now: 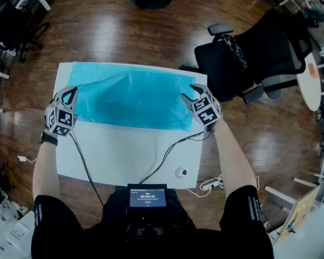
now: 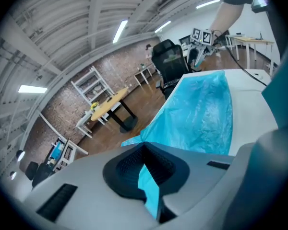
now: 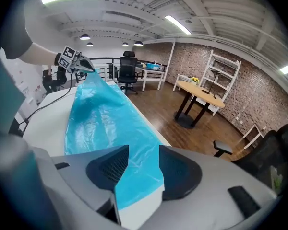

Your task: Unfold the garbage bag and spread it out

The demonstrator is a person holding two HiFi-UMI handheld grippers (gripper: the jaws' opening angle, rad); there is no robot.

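Observation:
A translucent blue garbage bag point(image 1: 129, 96) lies spread flat over the far half of the white table point(image 1: 124, 155). My left gripper point(image 1: 70, 94) sits at the bag's left end, shut on a pinch of the blue film point(image 2: 151, 188), and the bag point(image 2: 201, 114) stretches away from it. At the bag's right end my right gripper point(image 1: 190, 94) stands open. The bag's edge point(image 3: 105, 119) lies on the table between and below its jaws, untouched by the pads point(image 3: 113, 164). Each gripper shows small in the other's view: the right one point(image 2: 201, 35), the left one point(image 3: 79, 61).
A black office chair point(image 1: 243, 58) stands close to the table's far right corner. Cables point(image 1: 167, 155) cross the near table to a screen device point(image 1: 147, 197) at my waist. A small white round object point(image 1: 181, 172) sits near the front edge. Wooden floor surrounds the table.

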